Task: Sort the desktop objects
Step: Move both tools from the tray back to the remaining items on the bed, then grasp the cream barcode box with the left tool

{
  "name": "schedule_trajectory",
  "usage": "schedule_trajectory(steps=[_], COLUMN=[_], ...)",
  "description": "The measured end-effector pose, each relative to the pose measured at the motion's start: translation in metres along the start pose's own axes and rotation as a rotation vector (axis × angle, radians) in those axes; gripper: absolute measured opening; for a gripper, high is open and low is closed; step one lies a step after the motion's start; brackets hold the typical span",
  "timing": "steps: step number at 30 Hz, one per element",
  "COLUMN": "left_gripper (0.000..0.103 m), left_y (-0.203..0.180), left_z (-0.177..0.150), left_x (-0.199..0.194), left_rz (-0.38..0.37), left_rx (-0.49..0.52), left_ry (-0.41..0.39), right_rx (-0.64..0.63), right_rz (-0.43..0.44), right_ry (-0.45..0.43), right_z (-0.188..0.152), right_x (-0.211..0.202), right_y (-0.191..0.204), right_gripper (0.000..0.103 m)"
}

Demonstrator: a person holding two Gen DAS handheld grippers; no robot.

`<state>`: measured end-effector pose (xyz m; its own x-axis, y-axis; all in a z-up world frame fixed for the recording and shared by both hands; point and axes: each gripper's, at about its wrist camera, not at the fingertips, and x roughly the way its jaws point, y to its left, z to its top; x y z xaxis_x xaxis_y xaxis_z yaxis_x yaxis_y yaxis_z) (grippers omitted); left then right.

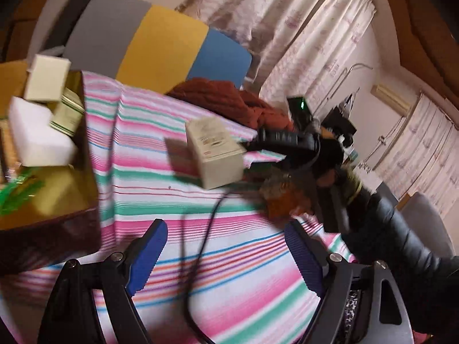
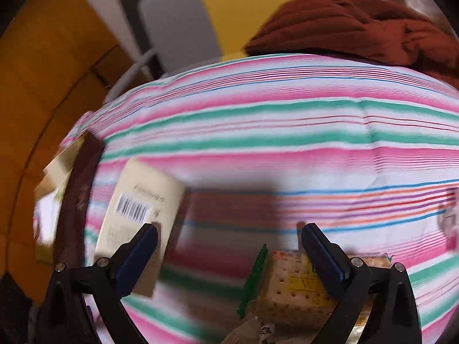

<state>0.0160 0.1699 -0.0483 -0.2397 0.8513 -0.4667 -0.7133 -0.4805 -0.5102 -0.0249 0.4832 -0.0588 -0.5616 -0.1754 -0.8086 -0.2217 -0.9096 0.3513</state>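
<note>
A cream carton (image 1: 215,154) with a barcode (image 2: 140,215) sits blurred over the striped tablecloth (image 1: 160,132), just left of my right gripper's left finger (image 2: 140,246) and outside its jaws. My right gripper (image 2: 229,238) is open, and a cracker packet (image 2: 289,286) lies under it near the finger bases. The left gripper (image 1: 226,246) is open over the cloth with nothing between its blue pads. At the far left stands a dark storage box (image 1: 57,229) with a gold inside. It holds another cream carton (image 1: 46,78), a white foam block (image 1: 37,134), a green-gold tin (image 1: 67,114) and a green packet (image 1: 20,195).
A rust-red cloth (image 1: 229,97) is bunched at the table's back edge (image 2: 358,28). A black cable (image 1: 200,243) crosses the cloth between the left fingers. Grey, yellow and blue panels (image 1: 160,48) stand behind the table. A dark sleeve (image 1: 401,229) reaches in from the right.
</note>
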Motion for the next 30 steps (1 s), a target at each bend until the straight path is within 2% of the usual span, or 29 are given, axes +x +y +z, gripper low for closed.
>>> schedule_trajectory(steps=[5,9,13,17,22,24,29,30], left_gripper=[0.088,0.088,0.088,0.089,0.089,0.089,0.089,0.089], left_y=[-0.005,-0.009,-0.012,-0.014,-0.021,-0.025,-0.03,-0.03], left_z=[0.002,0.003,0.002,0.004,0.014,0.021,0.038,0.041], left_x=[-0.016,-0.013,-0.006,0.007,0.021,0.027,0.049,0.054], left_rz=[0.025,0.045,0.048,0.054,0.077,0.093,0.151,0.165], left_rx=[0.0,0.004,0.017,0.022,0.042,0.06,0.083,0.087], left_ry=[-0.032,-0.022,-0.001,0.027,0.036,0.031,0.052,0.055], right_rx=[-0.087,-0.076,0.018,0.069,0.104,0.116,0.098,0.12], right_rz=[0.164,0.24,0.216,0.152,0.131,0.088,0.031,-0.026], right_ry=[-0.038,-0.182,-0.32,-0.439,-0.524,-0.546,-0.593,-0.586], right_z=[-0.025,-0.045,-0.077,-0.112,-0.148,-0.157,-0.164,-0.161], right_x=[-0.016,-0.056,-0.093,-0.12,-0.148,-0.151,-0.153,-0.148], right_y=[0.029,0.035,0.015,-0.008,-0.024,-0.029,-0.034,-0.039], right_gripper=[0.101,0.101,0.102,0.103,0.103,0.103,0.103,0.103])
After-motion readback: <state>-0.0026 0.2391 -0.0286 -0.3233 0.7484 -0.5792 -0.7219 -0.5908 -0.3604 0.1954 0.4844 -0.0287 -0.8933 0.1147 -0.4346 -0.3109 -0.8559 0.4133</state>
